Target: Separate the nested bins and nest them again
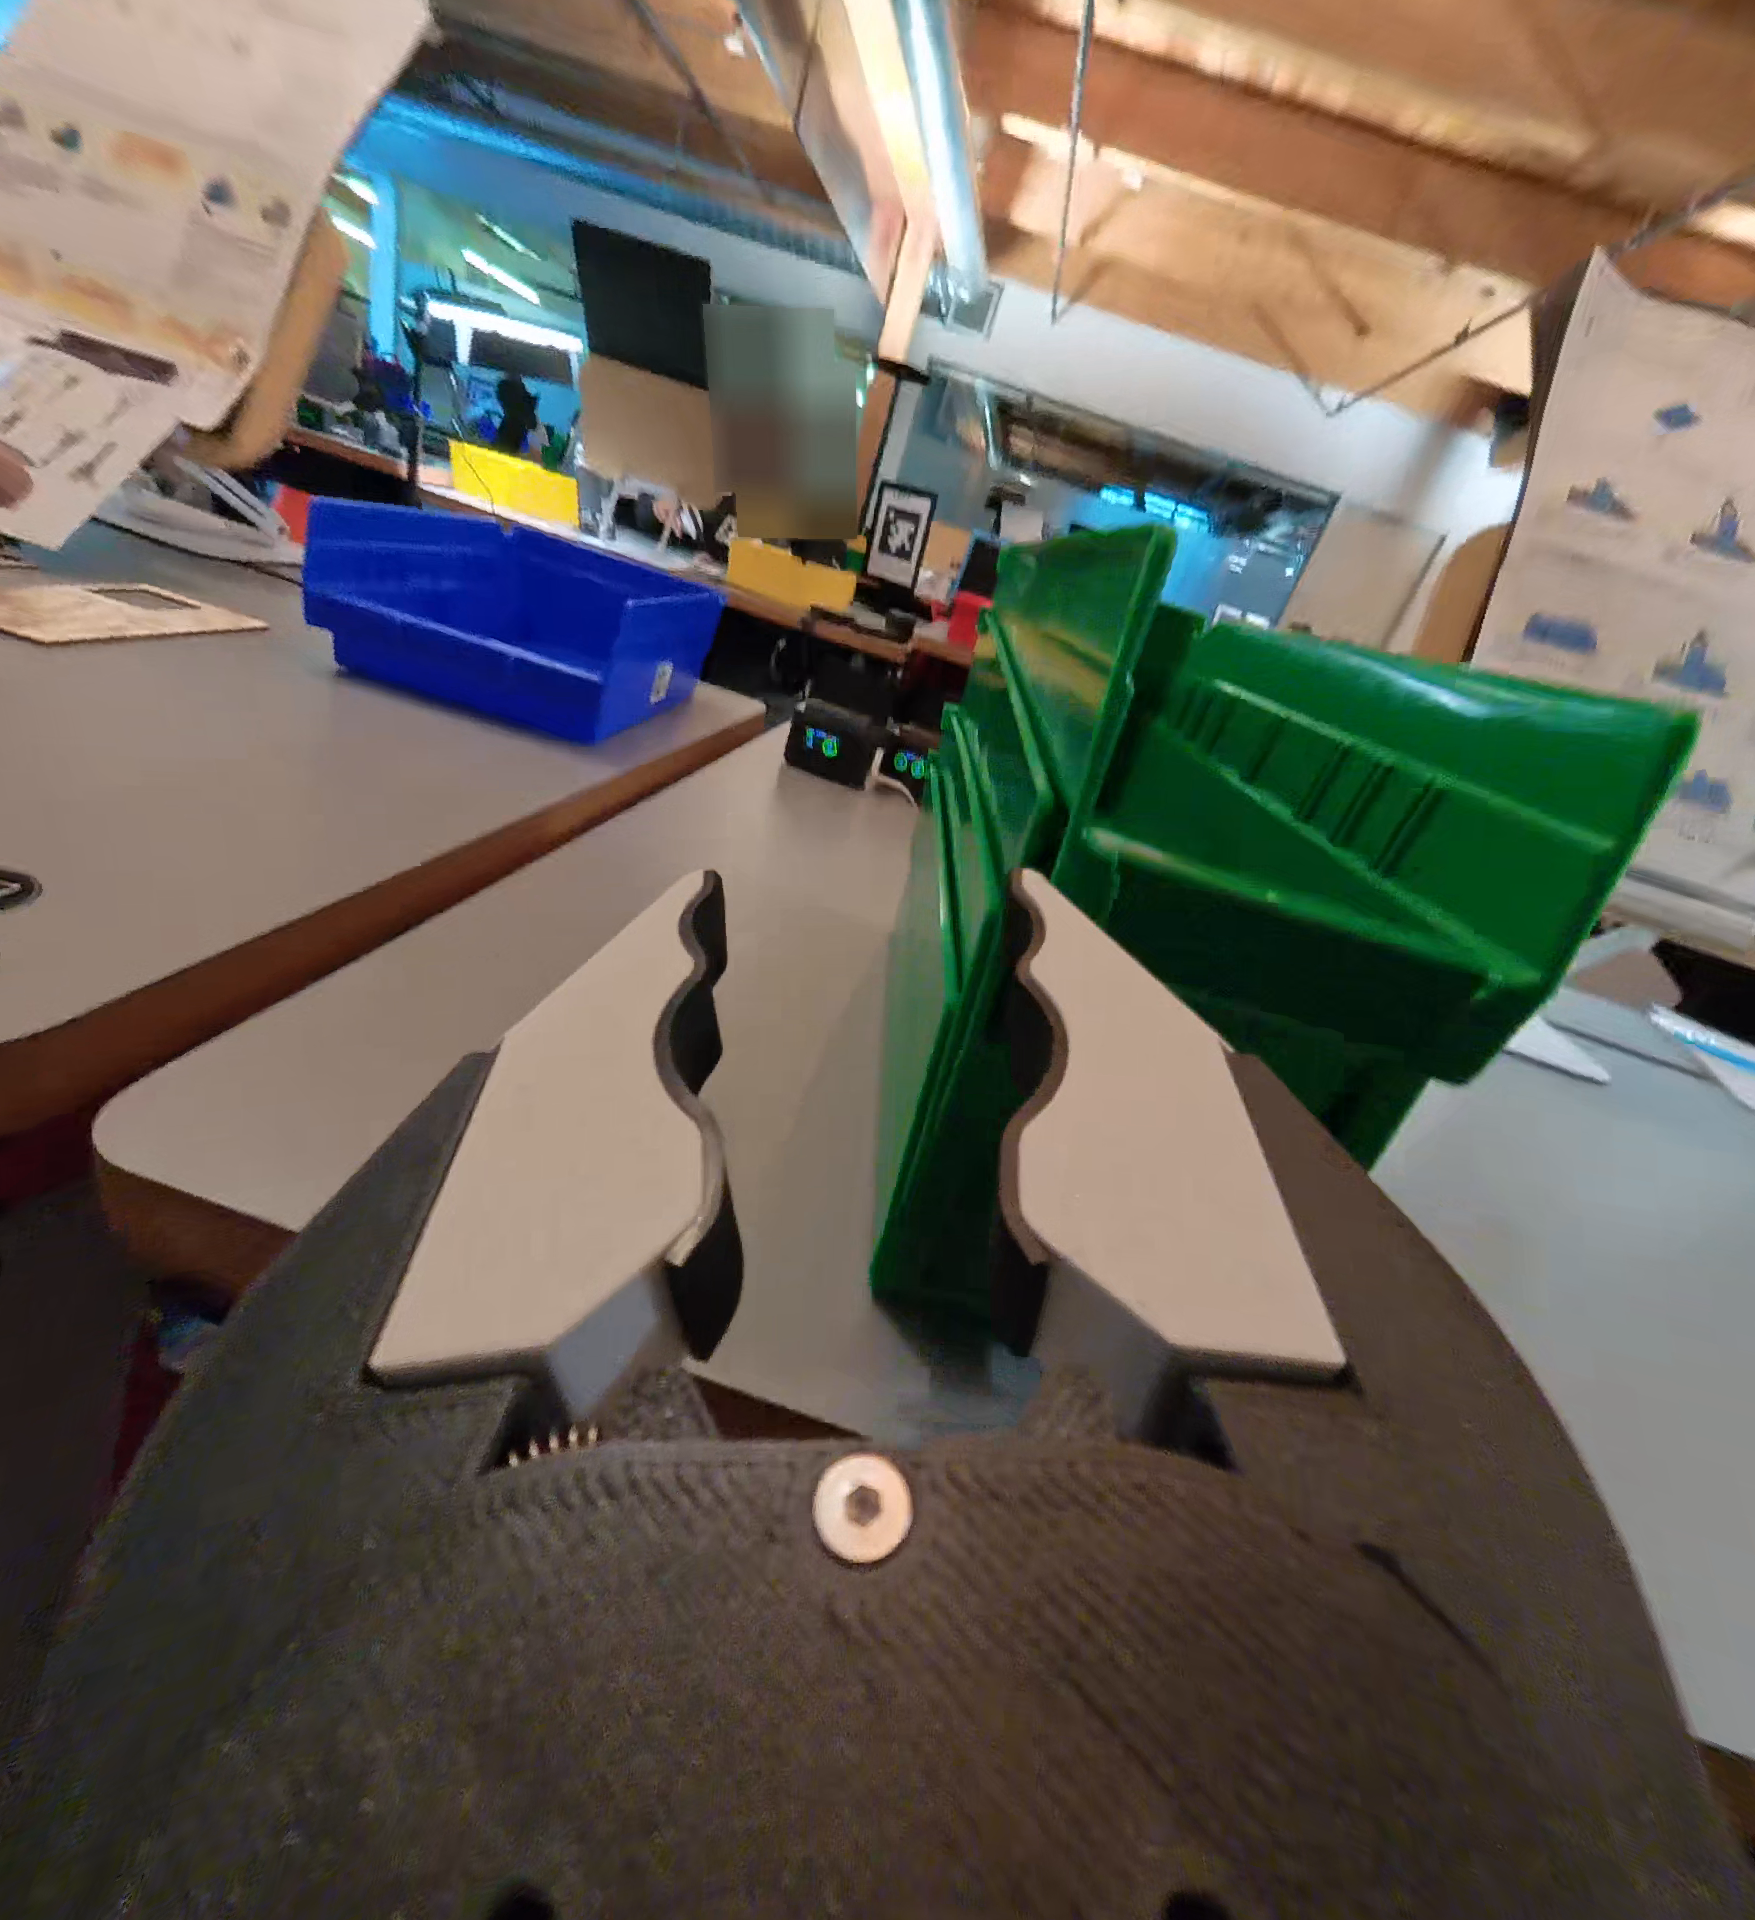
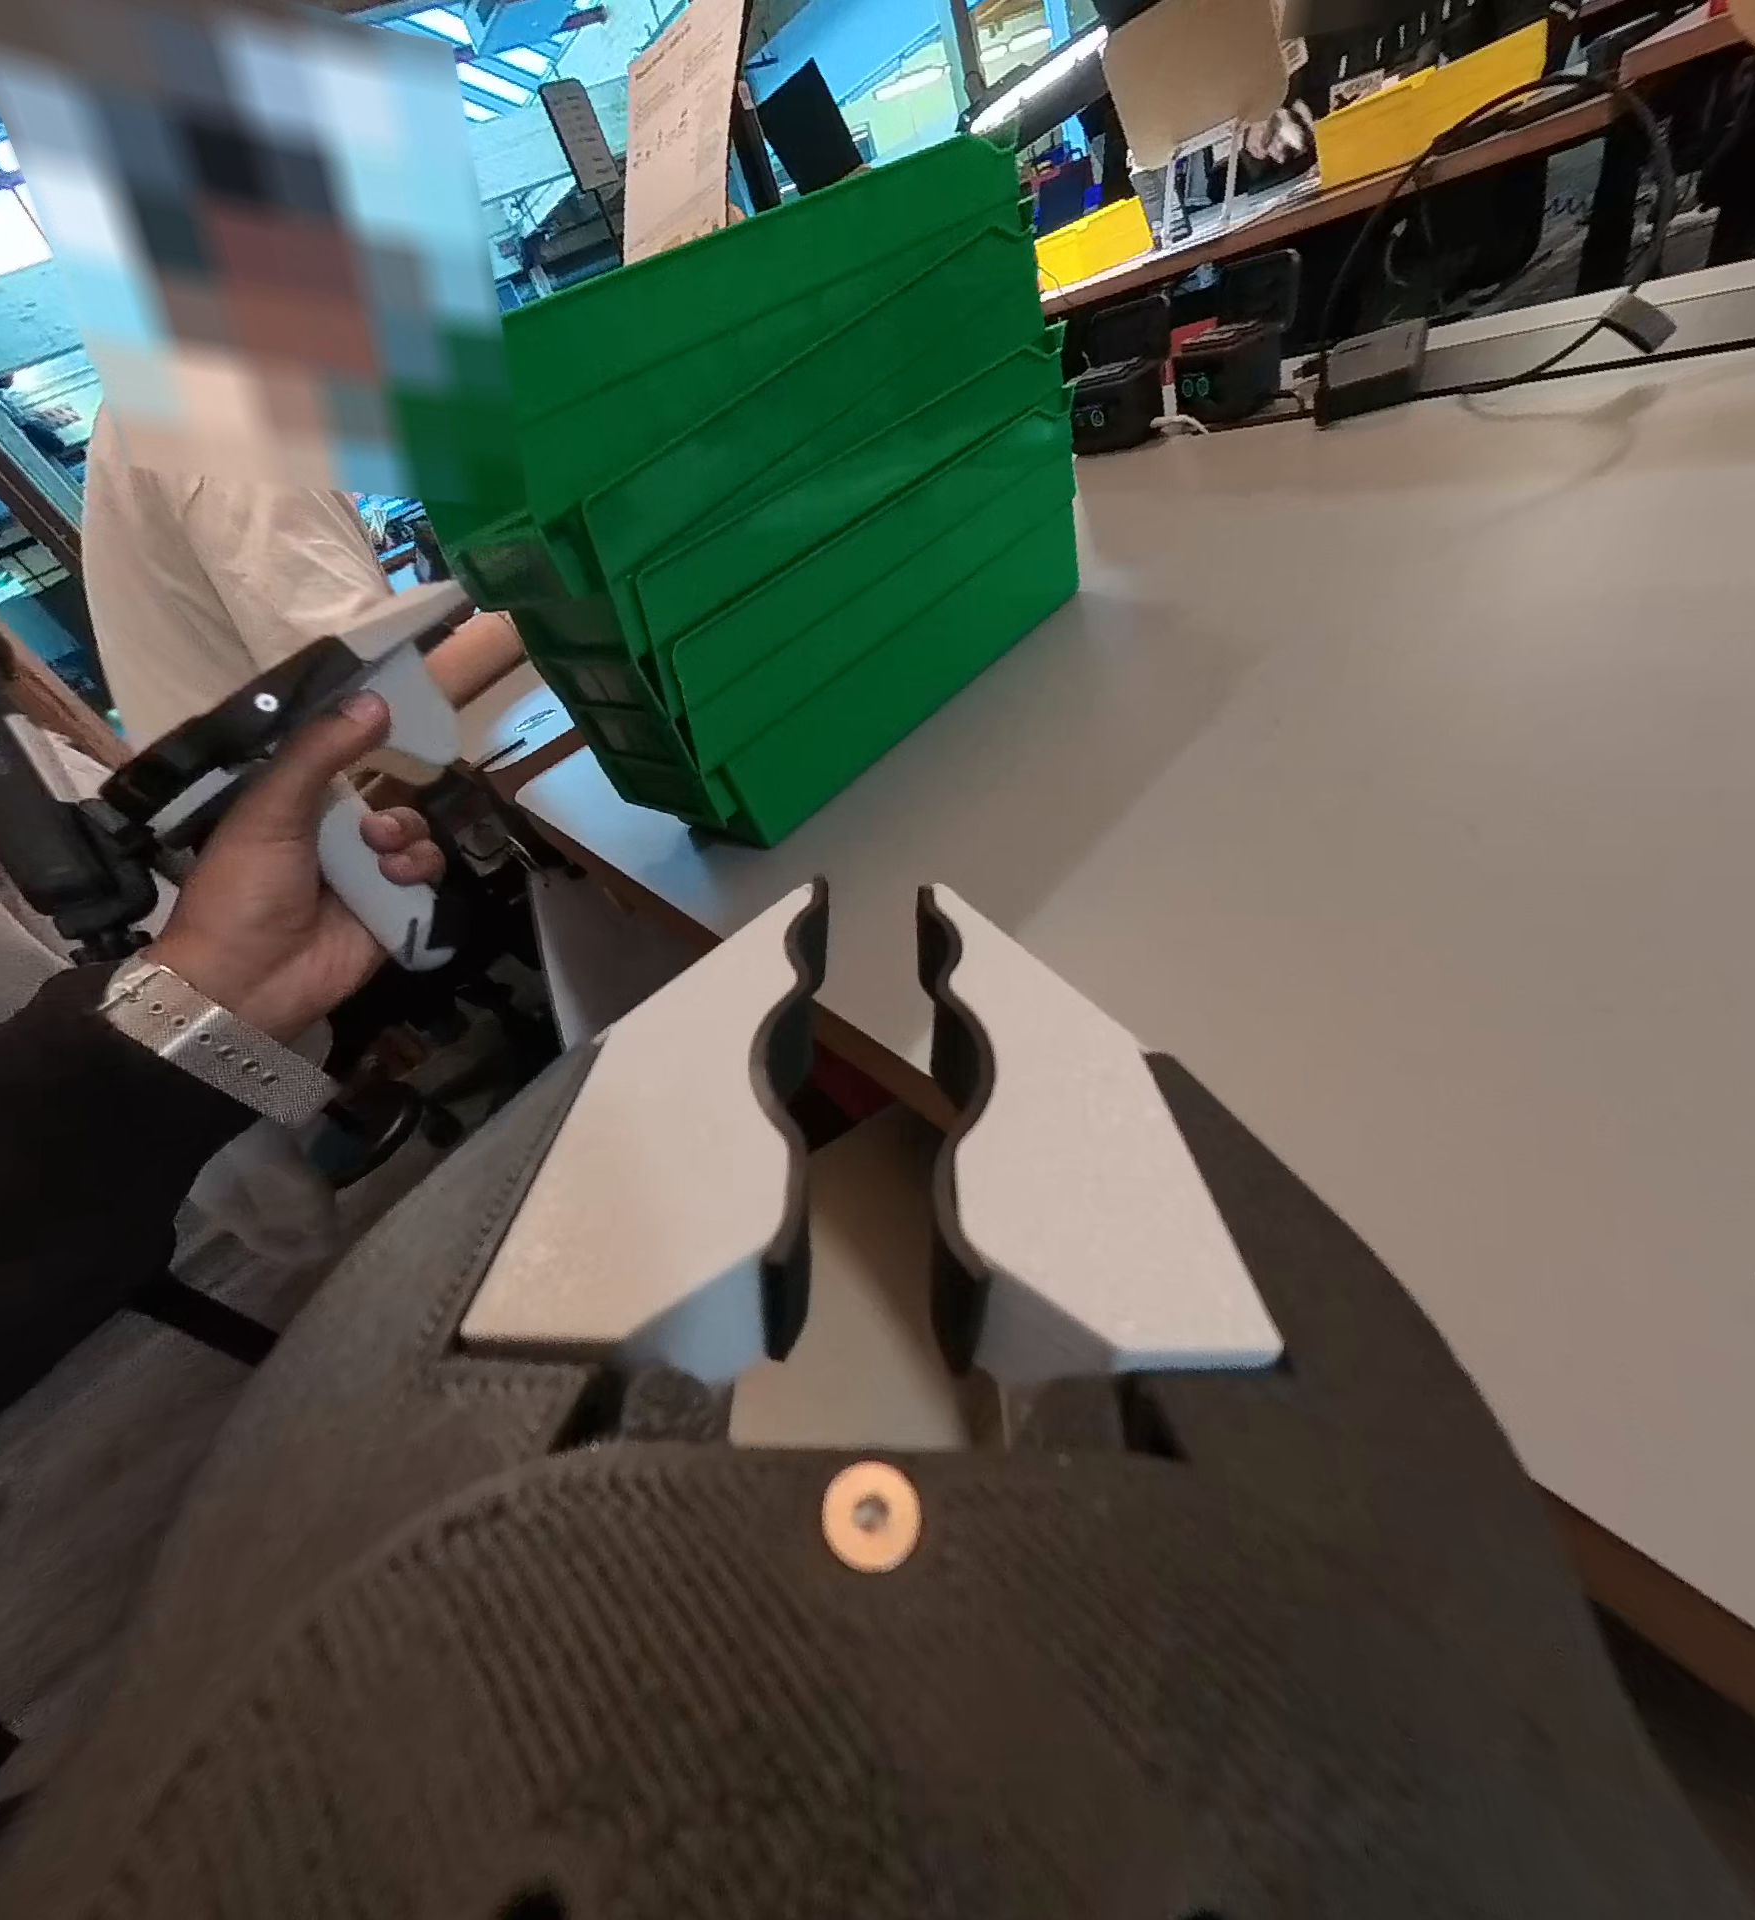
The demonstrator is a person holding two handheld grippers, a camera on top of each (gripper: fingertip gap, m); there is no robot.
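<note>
A stack of several nested green bins (image 2: pixel 831 520) stands on the grey table (image 2: pixel 1424 779) near its left corner. In the left wrist view the stack (image 1: pixel 1299 831) looks tilted and fills the right side. My left gripper (image 1: pixel 868 894) is open; the rims at the stack's near end lie between its fingers, against the right finger (image 1: pixel 1143 1122), while the left finger is clear of them. The left gripper also shows in the right wrist view (image 2: pixel 405 644), held by a hand at the stack's left end. My right gripper (image 2: pixel 873 899) is narrowly open and empty, above the table's front edge, short of the stack.
A blue bin (image 1: pixel 509 613) sits on the neighbouring table (image 1: pixel 177 810). Black charger boxes (image 2: pixel 1122 400) and cables (image 2: pixel 1372 353) lie behind the stack. A person in a white top (image 2: pixel 218 582) stands at the left. Yellow bins (image 2: pixel 1424 83) are on far benches.
</note>
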